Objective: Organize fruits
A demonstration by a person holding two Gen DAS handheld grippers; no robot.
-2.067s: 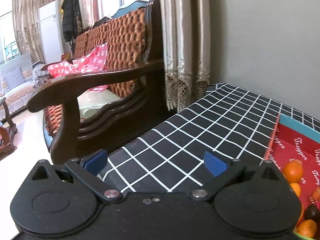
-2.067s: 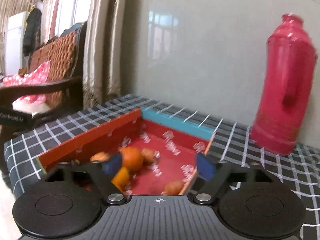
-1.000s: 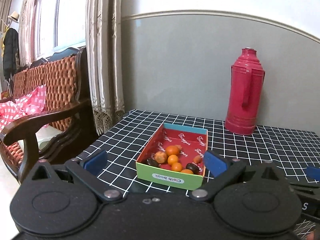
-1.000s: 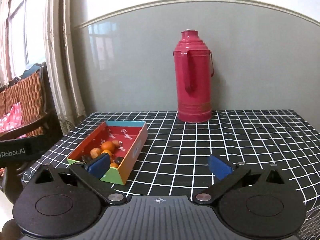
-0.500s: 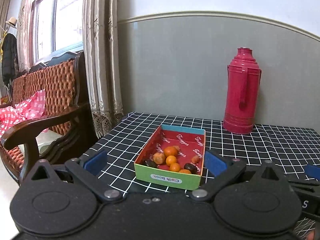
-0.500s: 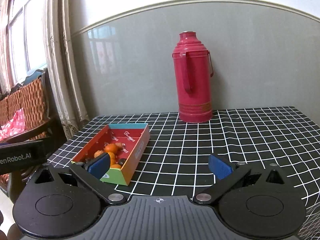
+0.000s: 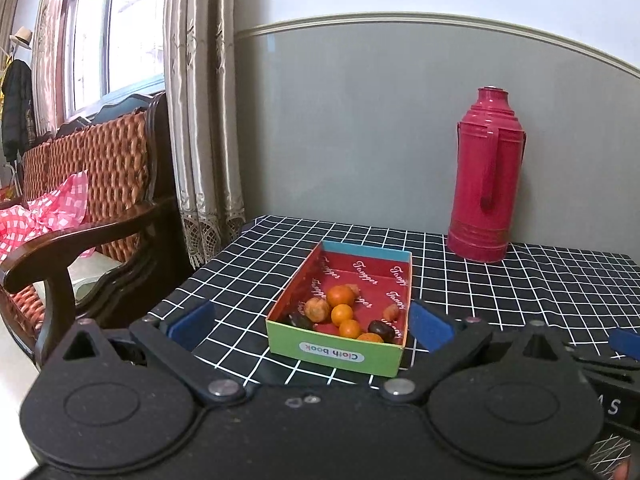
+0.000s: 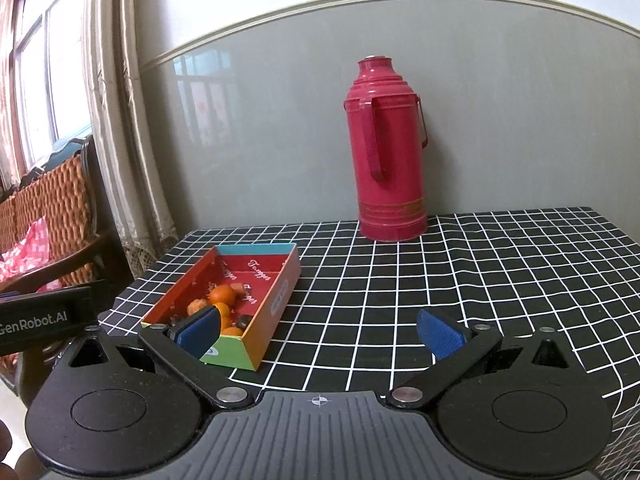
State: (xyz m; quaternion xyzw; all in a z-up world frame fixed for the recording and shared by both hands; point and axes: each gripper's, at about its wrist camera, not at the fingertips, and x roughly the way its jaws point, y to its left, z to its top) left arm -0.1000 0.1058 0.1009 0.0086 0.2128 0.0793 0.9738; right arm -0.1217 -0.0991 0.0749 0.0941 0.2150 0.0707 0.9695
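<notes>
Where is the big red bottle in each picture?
Left wrist view: the red flask stands far right on the table, against the grey wall.
Right wrist view: the red flask stands near the middle, at the table's back edge.
Shared landmark: the fruit box, nearer and to its left.

You are working against a wall (image 7: 360, 120) painted grey below a pale moulding (image 7: 400, 20) and white above it. A table under a black cloth with a white grid (image 8: 480, 280) stands against that wall. To your left, shiny beige curtains (image 7: 200, 120) with lace hems hang beside a window (image 7: 92, 52) that admits bright daylight; the grey paint reflects the panes. A dark wooden sofa (image 7: 100, 184) with woven orange-brown cushions stands below the window, a pink checked cloth (image 7: 52, 212) lying on its seat. At far left a dark coat (image 7: 16, 108) and a hat (image 7: 22, 36) hang on a stand. The floor (image 7: 12, 360) is pale.
</notes>
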